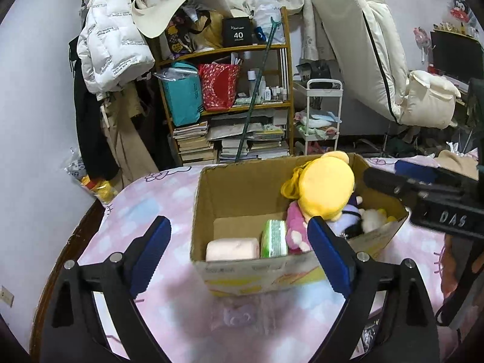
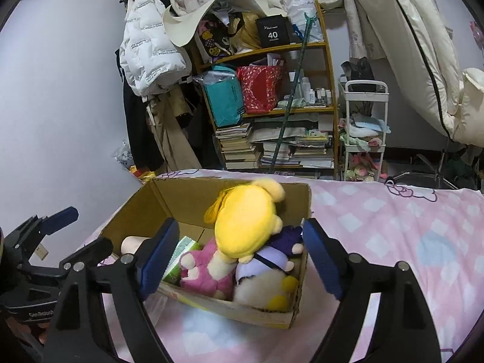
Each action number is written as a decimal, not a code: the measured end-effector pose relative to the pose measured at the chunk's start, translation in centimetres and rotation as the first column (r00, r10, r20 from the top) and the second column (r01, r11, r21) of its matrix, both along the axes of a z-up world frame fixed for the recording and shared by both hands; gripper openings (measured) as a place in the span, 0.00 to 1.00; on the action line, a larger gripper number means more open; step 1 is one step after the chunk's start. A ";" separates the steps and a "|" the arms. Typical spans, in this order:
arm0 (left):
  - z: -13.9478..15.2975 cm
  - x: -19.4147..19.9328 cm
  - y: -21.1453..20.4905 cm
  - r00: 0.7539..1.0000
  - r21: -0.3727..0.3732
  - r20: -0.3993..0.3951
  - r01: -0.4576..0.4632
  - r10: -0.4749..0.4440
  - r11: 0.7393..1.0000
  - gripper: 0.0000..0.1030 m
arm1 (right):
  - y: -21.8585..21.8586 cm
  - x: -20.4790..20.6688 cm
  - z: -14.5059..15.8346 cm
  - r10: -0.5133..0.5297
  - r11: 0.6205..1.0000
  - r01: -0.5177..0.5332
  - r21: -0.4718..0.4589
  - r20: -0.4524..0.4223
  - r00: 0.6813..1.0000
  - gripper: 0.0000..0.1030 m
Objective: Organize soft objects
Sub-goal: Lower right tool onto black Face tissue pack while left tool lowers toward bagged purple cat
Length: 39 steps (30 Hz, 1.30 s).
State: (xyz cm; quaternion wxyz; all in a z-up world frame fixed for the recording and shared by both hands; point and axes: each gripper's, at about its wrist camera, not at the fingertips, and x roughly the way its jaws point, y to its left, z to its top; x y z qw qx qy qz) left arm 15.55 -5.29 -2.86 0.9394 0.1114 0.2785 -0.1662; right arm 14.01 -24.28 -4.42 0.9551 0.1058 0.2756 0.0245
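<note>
An open brown corrugated cardboard box (image 1: pixel 242 193) is set on a bed covered by a pink sheet with pale cloud patches (image 2: pixel 393 227). The box is seen from both wrist views, and its printed front wall is creased and slightly bowed. Inside it, the soft things are packed to one side. A large plush doll with a bright yellow rounded head (image 2: pixel 246 222) is propped highest, its head rising above the rim. Below it a magenta plush toy with cream paws (image 2: pixel 201 272) is wedged, and beside that a lilac and dark purple plush (image 2: pixel 272 257) is pressed against a white fluffy plush with yellow parts (image 2: pixel 266 287). At the other end of the box floor, a pale pink soft roll (image 1: pixel 232 248) is laid next to a green and white wrapped pack (image 1: pixel 274 239), the two touching.

The left gripper (image 1: pixel 239 257) is held before the front wall of the box with its blue-padded fingers (image 1: pixel 151 251) spread wide, and nothing is gripped. The right gripper (image 2: pixel 240 260) is likewise released, its jaws parted on either side of the plush pile as seen from its own camera, without contact being visible.

Behind the bed, a cluttered wooden bookshelf (image 1: pixel 227 96) is seen against the wall, with a white quilted jacket (image 1: pixel 112 36) hung beside it.
</note>
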 end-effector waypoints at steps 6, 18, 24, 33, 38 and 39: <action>-0.5 -1.0 0.7 0.999 0.018 -0.053 0.006 -0.005 1.000 0.89 | -0.3 -2.0 1.2 -0.025 1.000 0.025 -0.010 0.014 1.000 0.99; -1.4 -3.3 1.8 0.981 0.058 -0.192 -0.007 0.018 0.998 0.89 | -0.4 -4.4 0.7 -0.045 0.999 0.046 0.011 -0.078 0.996 1.00; -2.1 -4.0 2.7 0.968 0.069 -0.251 -0.012 0.029 0.998 0.89 | 0.8 -5.5 -1.2 -0.022 1.000 0.025 0.013 -0.172 0.985 1.00; -3.5 -4.6 3.2 0.943 0.086 -0.332 -0.001 0.030 0.996 0.89 | 2.4 -6.0 -3.9 0.018 1.000 -0.020 -0.002 -0.315 0.949 1.00; -4.4 -4.0 3.3 0.932 0.091 -0.362 -0.002 0.035 0.996 0.89 | 2.7 -6.0 -5.5 0.013 1.000 -0.008 0.014 -0.389 0.921 1.00; -4.6 -3.8 3.3 0.928 0.088 -0.371 -0.002 0.034 0.996 0.89 | 2.7 -5.9 -5.8 0.007 1.000 -0.006 0.006 -0.403 0.915 1.00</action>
